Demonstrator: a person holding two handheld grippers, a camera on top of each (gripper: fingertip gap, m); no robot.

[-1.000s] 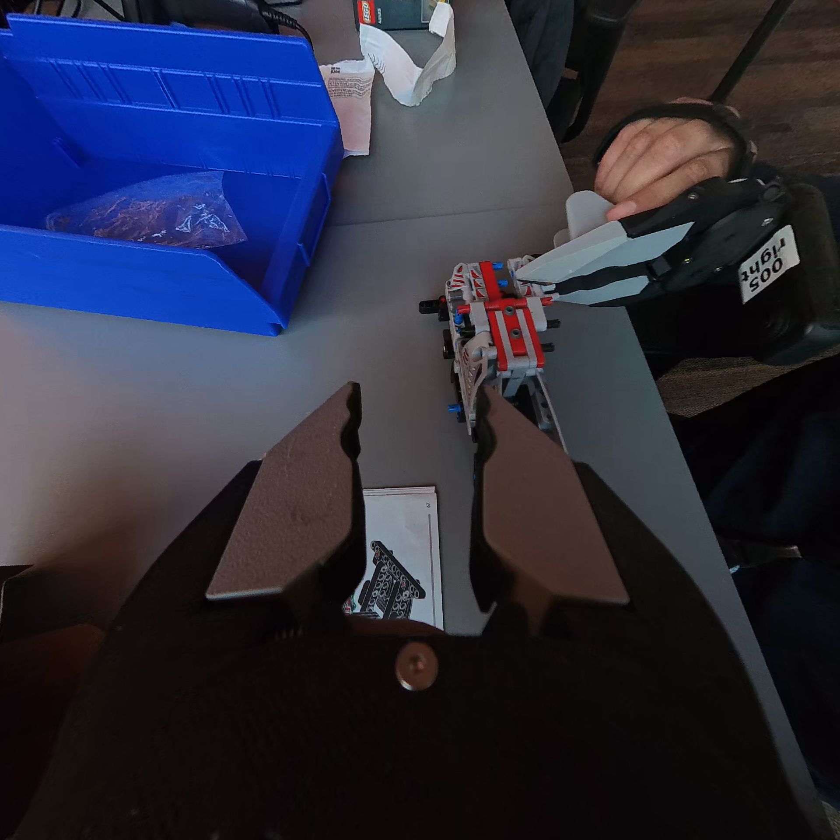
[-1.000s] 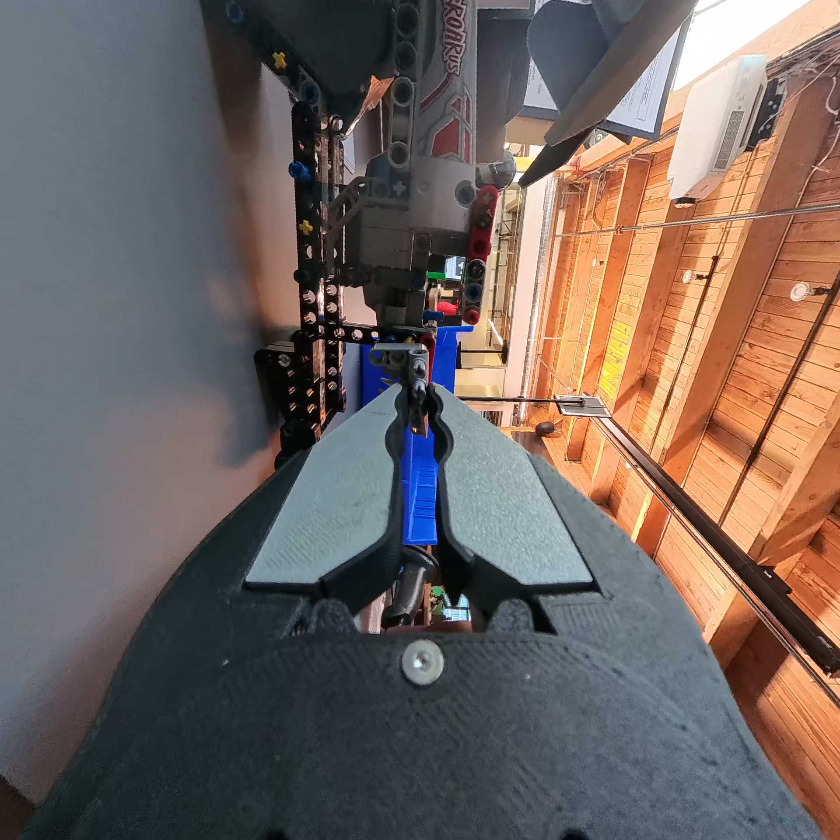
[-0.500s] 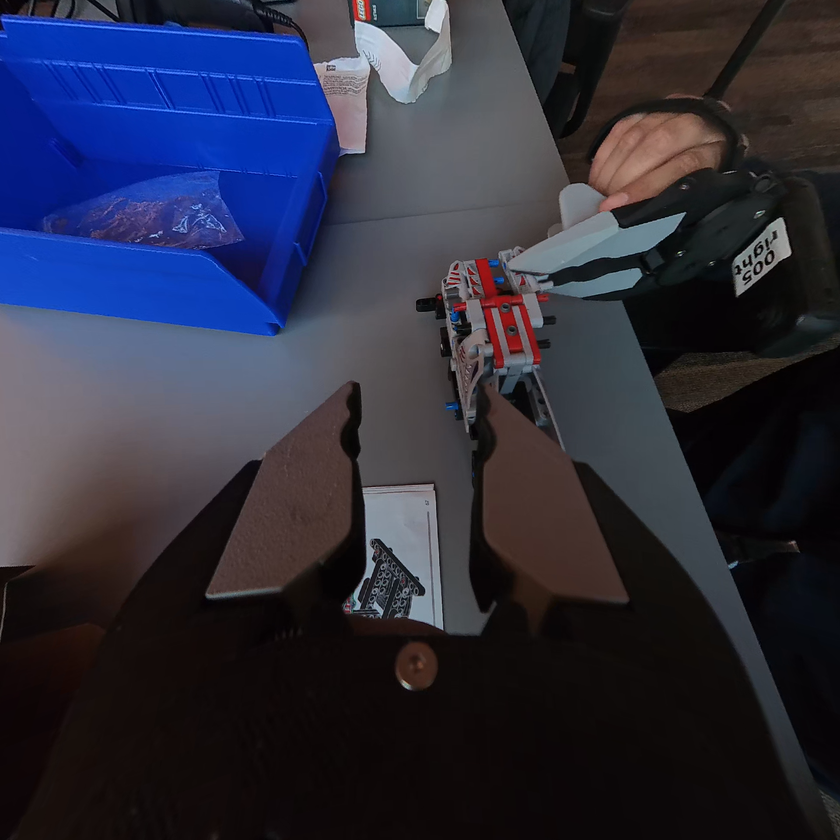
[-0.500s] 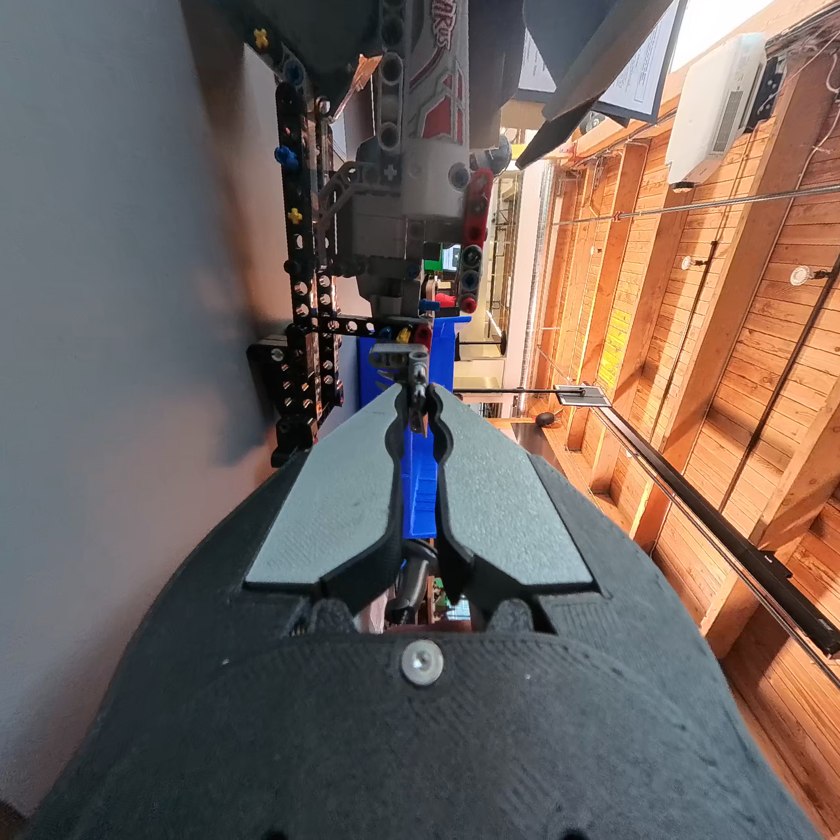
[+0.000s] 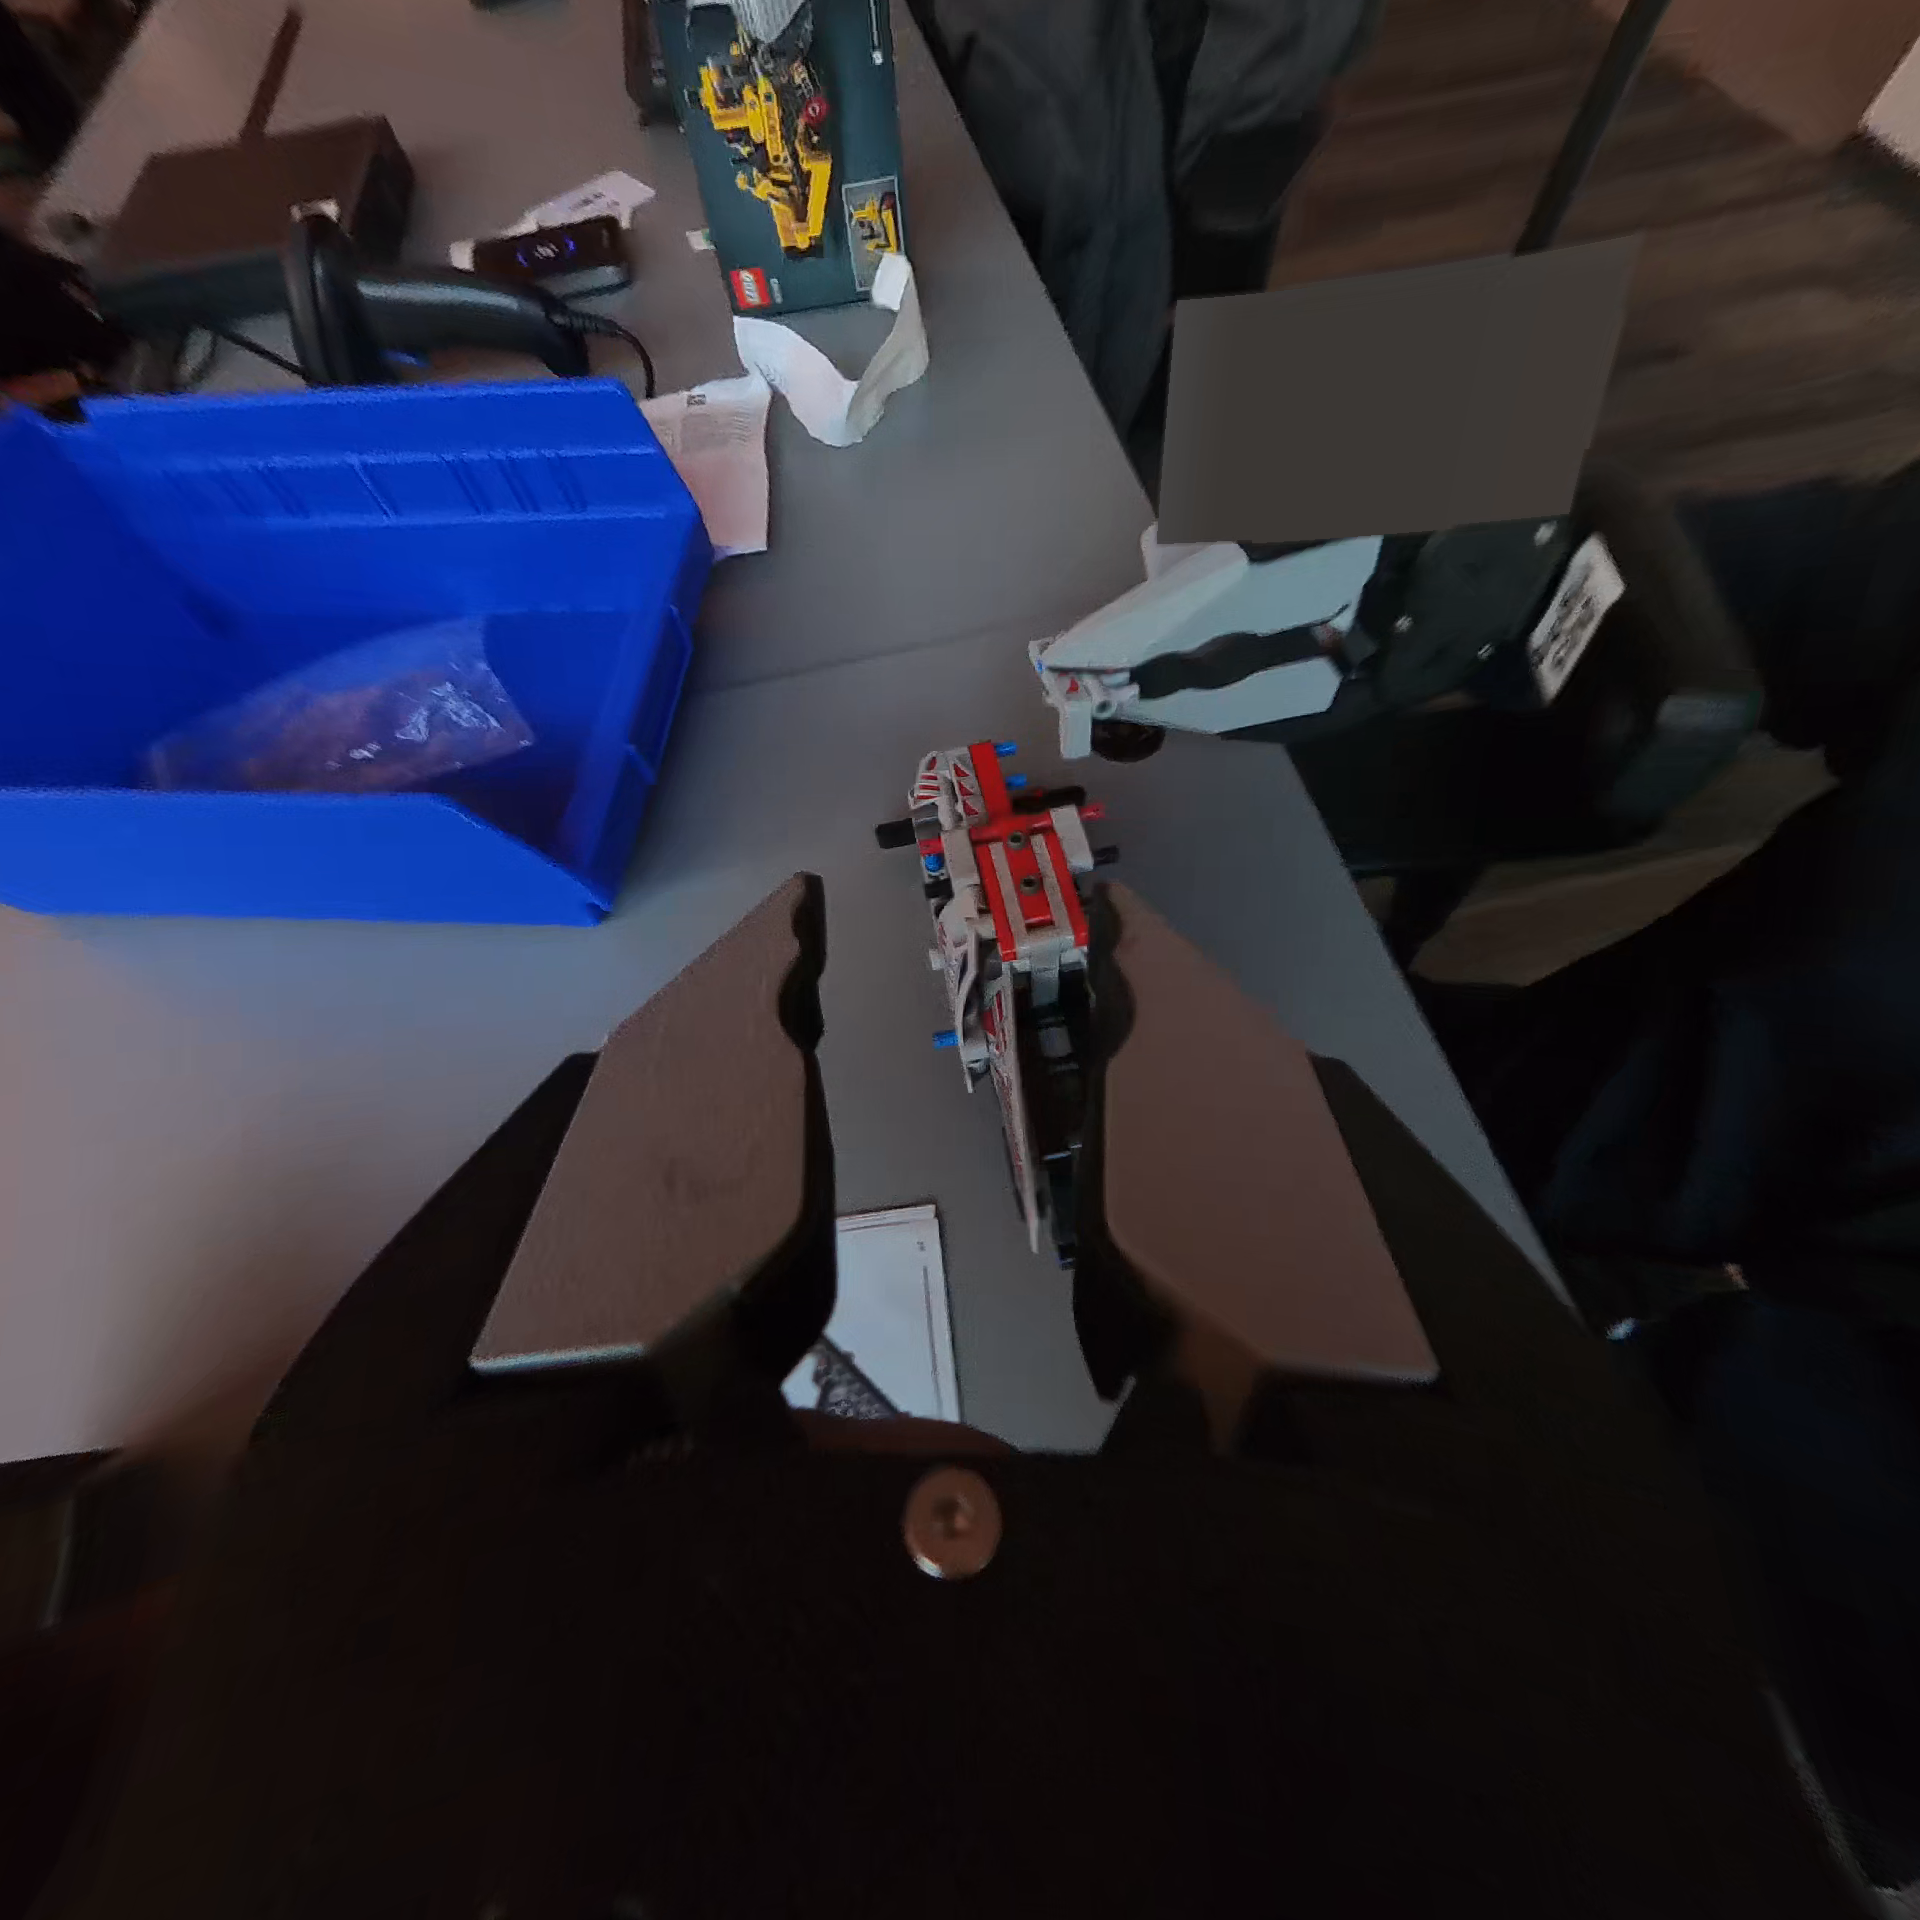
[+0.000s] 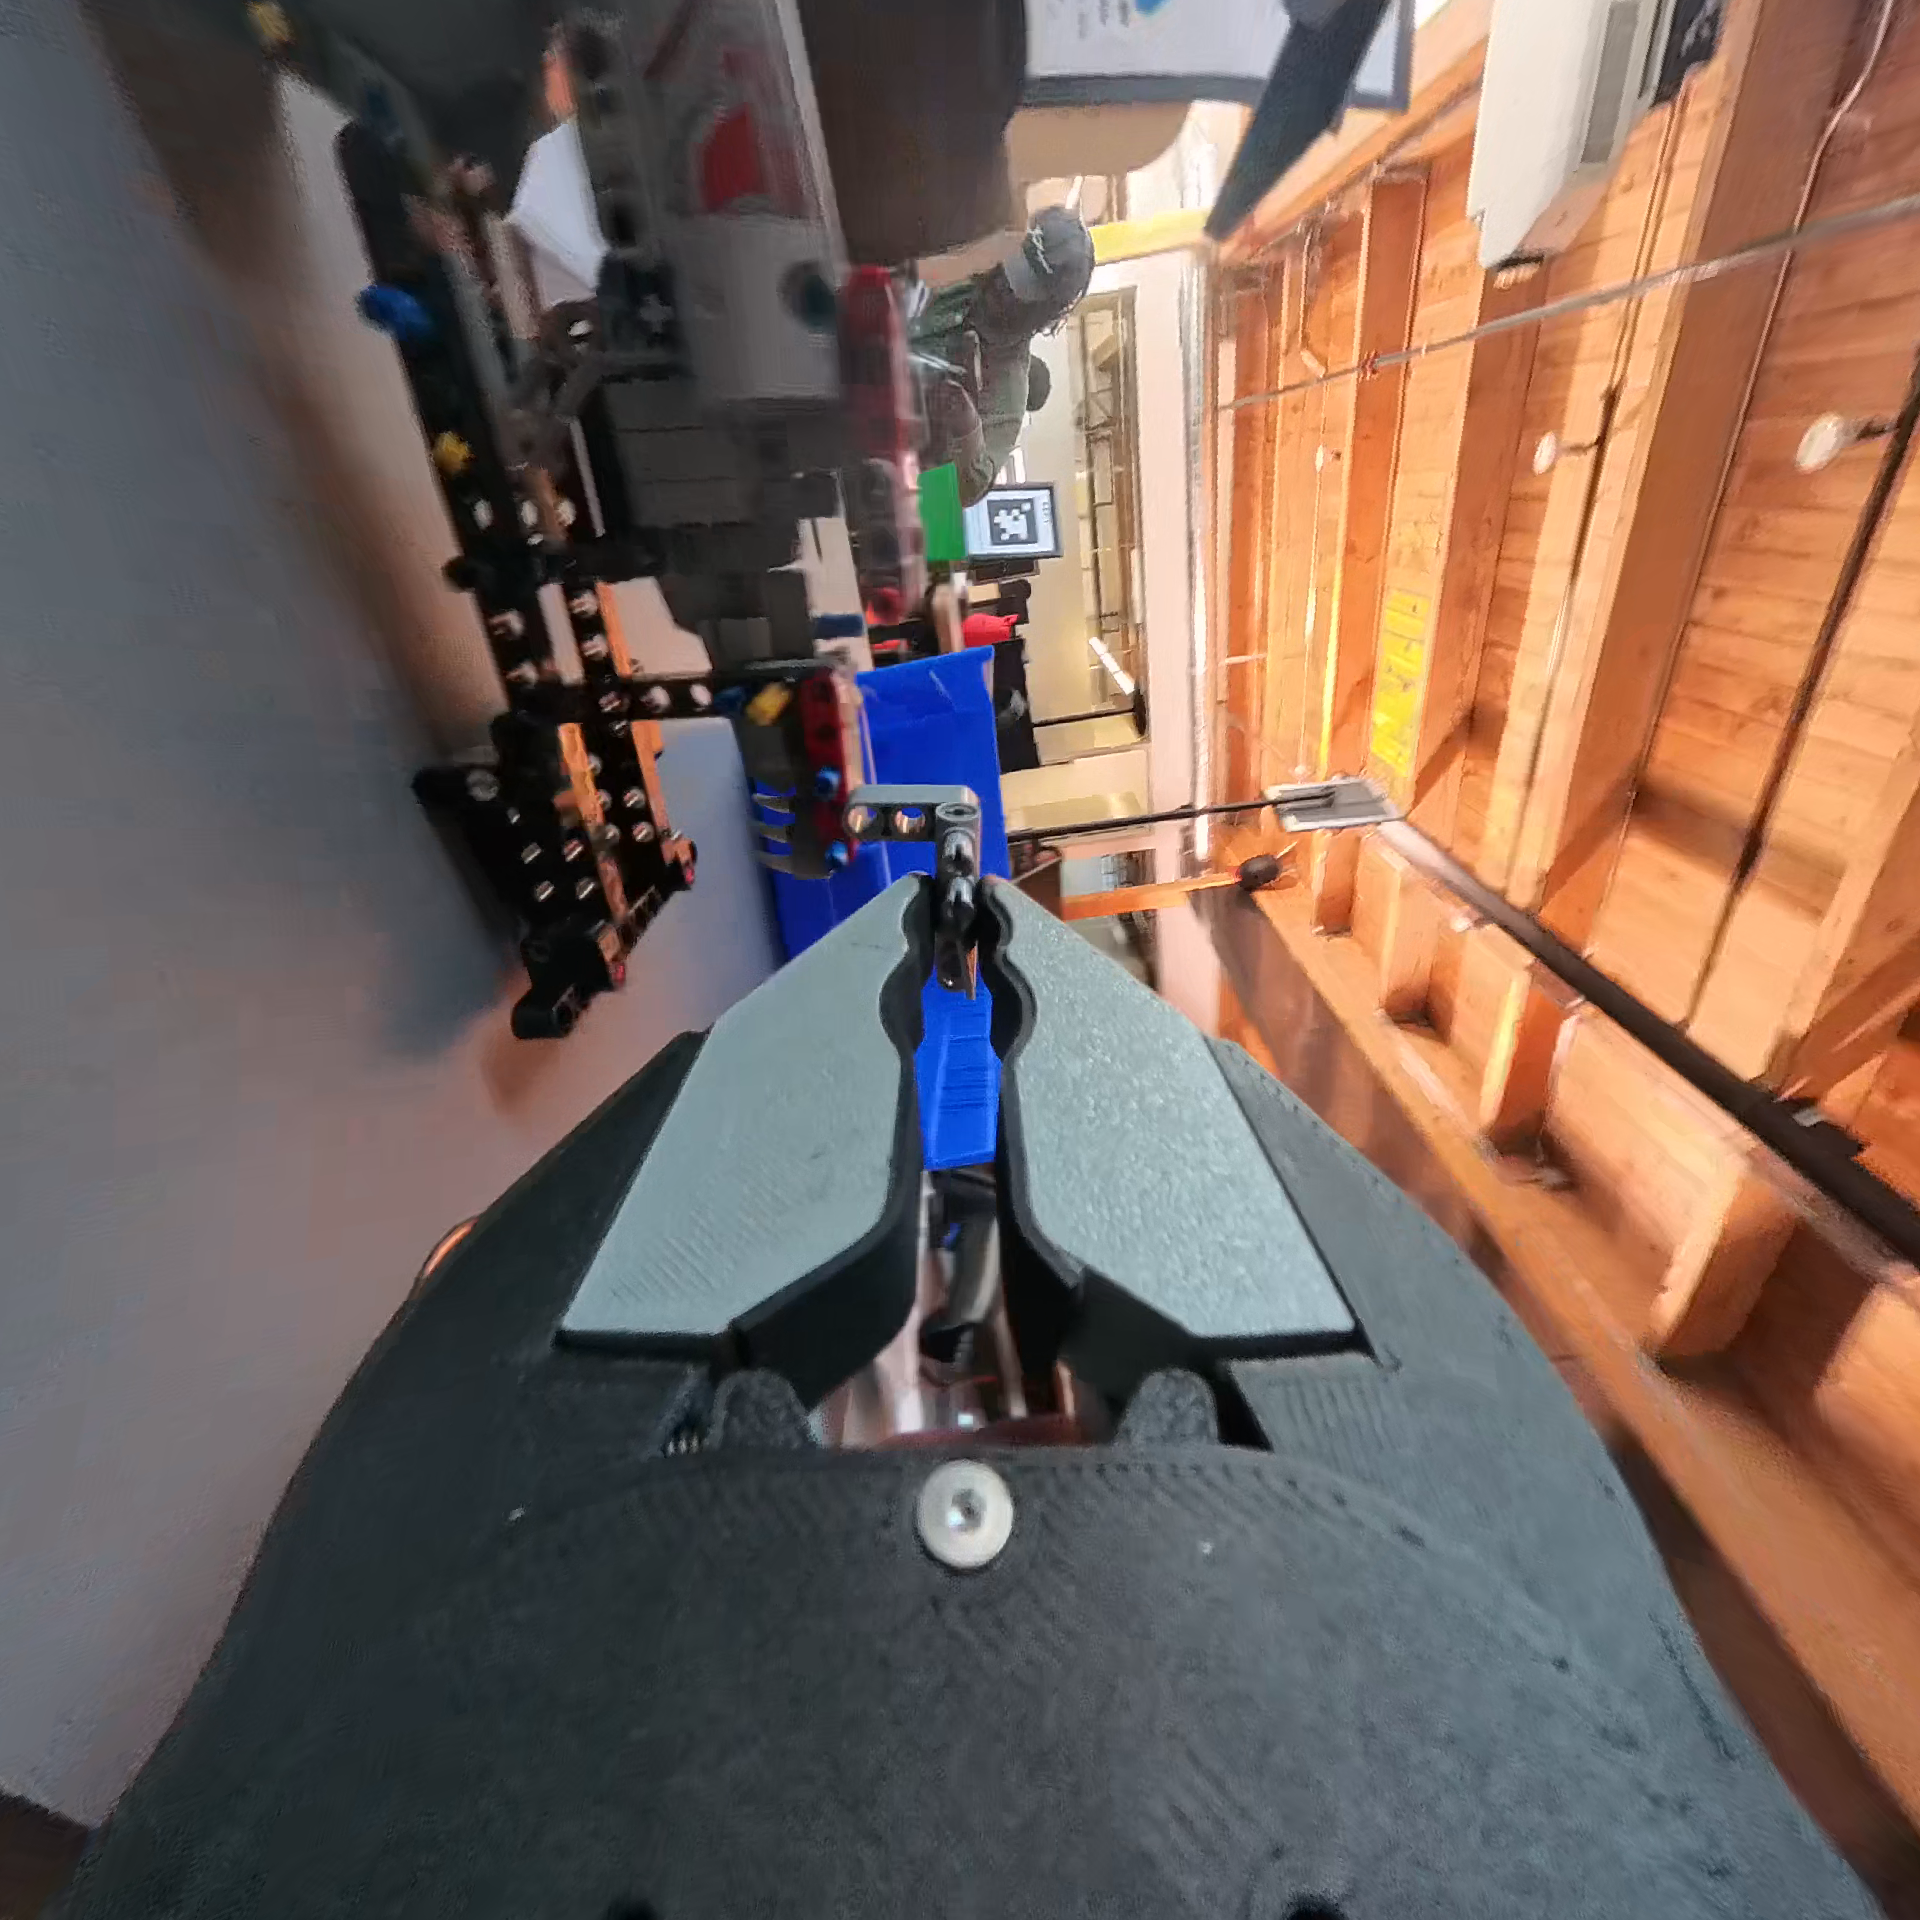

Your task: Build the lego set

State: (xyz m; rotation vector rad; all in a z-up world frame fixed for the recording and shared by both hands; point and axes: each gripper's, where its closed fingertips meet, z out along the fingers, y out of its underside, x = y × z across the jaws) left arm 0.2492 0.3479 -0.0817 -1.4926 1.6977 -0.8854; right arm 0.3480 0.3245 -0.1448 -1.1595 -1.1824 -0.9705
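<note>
Right tool, clamped on a small grey L-shaped connector piece, hovers beside the red, white and black brick model on the grey bench, presumably for attachment; left tool stands apart, straddling it.

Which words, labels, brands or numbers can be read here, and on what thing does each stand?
I do not copy writing; these bear some:
Dark box, yellow vehicle pictured: logo, print.
White label on right claw: blurred.
Paper slip beside blue bin: too small.
Booklet: too small.
Yellow wall sign: blurred.
</note>
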